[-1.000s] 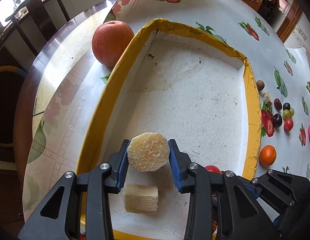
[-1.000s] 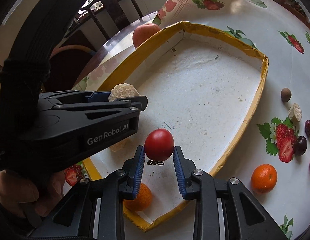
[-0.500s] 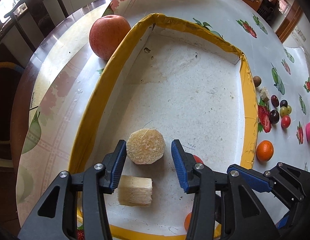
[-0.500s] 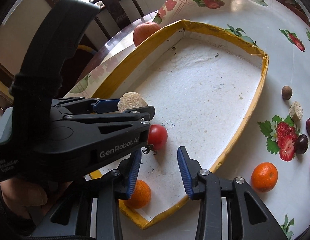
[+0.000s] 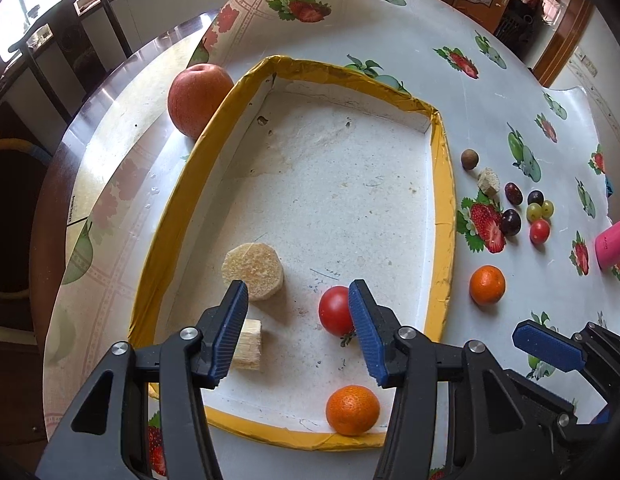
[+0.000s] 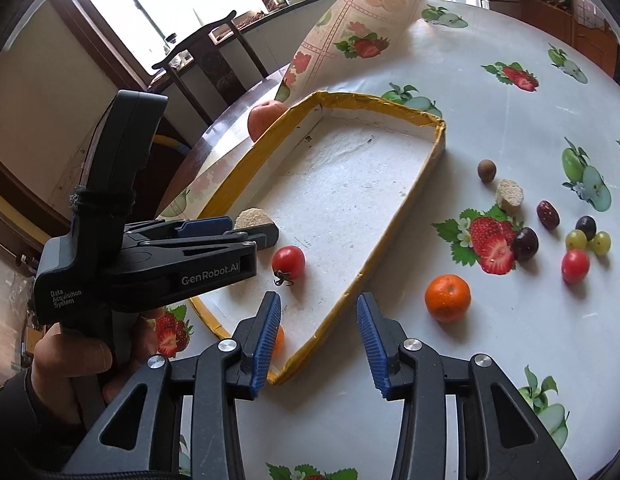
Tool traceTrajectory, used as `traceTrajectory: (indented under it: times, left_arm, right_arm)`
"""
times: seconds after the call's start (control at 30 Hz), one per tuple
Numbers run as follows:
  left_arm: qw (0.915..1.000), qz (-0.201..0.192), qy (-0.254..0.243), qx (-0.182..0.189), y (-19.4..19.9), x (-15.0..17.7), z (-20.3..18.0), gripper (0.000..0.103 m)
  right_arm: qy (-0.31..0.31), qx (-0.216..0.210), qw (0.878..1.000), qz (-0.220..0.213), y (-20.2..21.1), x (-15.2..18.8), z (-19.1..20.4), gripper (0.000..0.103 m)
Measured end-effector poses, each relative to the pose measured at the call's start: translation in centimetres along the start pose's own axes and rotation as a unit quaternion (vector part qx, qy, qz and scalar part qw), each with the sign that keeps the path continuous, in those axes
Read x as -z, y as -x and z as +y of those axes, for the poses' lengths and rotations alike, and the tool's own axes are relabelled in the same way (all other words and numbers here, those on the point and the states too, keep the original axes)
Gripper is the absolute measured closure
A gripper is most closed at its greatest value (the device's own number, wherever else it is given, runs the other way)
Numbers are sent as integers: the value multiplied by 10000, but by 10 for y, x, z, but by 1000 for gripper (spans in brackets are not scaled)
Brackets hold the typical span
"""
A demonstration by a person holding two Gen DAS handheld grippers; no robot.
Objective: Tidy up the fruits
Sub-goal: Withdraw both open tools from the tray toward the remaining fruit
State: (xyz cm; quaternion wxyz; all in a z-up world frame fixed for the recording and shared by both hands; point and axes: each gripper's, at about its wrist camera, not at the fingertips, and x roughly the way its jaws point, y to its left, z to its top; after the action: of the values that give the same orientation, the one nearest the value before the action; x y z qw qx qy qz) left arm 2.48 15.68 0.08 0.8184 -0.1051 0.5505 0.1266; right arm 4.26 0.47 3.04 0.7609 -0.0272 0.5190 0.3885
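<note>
Two pairs of jaws stand parted with nothing between them: my left gripper (image 5: 298, 332) has just been opening and hangs over the tray (image 5: 443, 216), its pads clear of the cane disc (image 5: 252, 266) and the tomato (image 5: 335, 310) lying on the tray floor, while my right gripper (image 6: 317, 338) has also just been opening, by less, and sits above the tray's near corner with only bare table in its gap. Outward from the pads, a pale block (image 5: 249, 345) and an orange (image 5: 351, 410) also rest inside the tray; a second orange (image 6: 447, 298) lies just outside the tray's right wall, with a small tomato (image 6: 575, 266), grapes (image 6: 587, 240) and other small fruit well beyond, and an apple (image 5: 200, 98) touches the far left wall from outside. To do this release cleanly, I judge I should lift both grippers straight clear so neither pad nudges the round tomato, then send the right one to the near orange, straddling it evenly before closing.
</note>
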Motion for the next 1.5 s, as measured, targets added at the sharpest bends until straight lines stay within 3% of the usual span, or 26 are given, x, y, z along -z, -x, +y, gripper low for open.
traceTrajectory:
  times: [0.4, 0.93, 1.1, 1.5]
  left_arm:
    - [9996, -36, -254, 124, 17, 10, -29, 52]
    - [9969, -50, -679, 407, 26, 16, -77, 52]
    - [9952, 56, -736, 640, 25, 18, -94, 52]
    - [9912, 272, -1075, 728, 4, 16, -134, 52]
  right_arm:
    - [-485, 187, 9984, -216, 38, 31, -37, 61]
    - [-839, 418, 9946, -450, 67, 45, -71, 61]
    - [-978, 483, 9927, -506, 74, 49, -84, 61]
    - [-1357, 772, 9862, -552, 76, 56, -124, 61]
